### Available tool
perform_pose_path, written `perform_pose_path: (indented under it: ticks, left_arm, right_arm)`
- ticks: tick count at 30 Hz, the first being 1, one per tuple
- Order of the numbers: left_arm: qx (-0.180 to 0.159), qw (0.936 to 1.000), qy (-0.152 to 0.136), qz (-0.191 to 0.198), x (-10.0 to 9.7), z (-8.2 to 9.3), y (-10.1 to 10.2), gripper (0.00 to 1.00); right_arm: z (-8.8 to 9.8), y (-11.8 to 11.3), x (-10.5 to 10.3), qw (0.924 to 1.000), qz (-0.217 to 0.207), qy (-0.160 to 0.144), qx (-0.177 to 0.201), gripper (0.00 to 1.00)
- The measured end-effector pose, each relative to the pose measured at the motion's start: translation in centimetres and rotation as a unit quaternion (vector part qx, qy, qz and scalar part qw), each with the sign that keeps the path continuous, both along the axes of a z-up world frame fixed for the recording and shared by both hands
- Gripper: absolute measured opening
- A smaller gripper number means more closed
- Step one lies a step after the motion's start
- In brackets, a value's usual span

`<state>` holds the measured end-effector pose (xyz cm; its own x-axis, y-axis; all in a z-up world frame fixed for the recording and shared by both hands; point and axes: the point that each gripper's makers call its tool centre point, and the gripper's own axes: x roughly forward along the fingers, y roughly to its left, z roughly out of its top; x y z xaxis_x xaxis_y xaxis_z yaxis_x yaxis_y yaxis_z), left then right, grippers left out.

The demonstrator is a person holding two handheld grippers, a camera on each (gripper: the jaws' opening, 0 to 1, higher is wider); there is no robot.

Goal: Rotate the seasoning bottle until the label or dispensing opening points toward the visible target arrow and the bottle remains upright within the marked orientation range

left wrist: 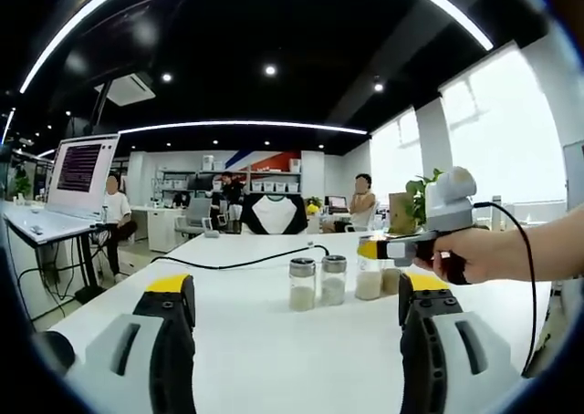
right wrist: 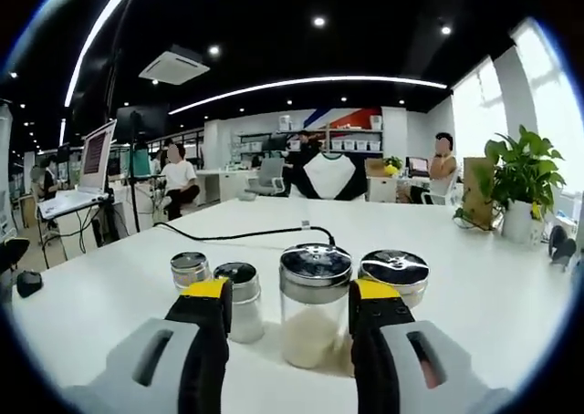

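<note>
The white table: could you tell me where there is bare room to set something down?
The white table is bare between the left gripper and the seasoning bottles, and left of the black cable. It is crowded around the bottles, where the right gripper straddles one.

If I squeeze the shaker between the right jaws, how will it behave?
The shaker looks like clear glass, so probably rigid, maybe slick. It is only part full of pale powder, so likely light. Tall under a metal lid, it may tip if pushed high.

Bottle (right wrist: pixel 313 309) label unreadable behind jaws
</note>
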<state>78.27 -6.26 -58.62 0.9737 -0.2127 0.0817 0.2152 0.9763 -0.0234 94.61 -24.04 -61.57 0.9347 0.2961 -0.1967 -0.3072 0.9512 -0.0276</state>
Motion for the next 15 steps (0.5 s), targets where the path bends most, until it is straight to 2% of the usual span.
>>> perform_pose_path:
  ticks: [15]
  left_arm:
    - [0.001,1.0000,-0.002,-0.002,0.1,0.2,-0.2,0.97]
  right_arm:
    - [-0.9,-0.3,2.2,0.9993,-0.021,0.015,-0.025,0.47]
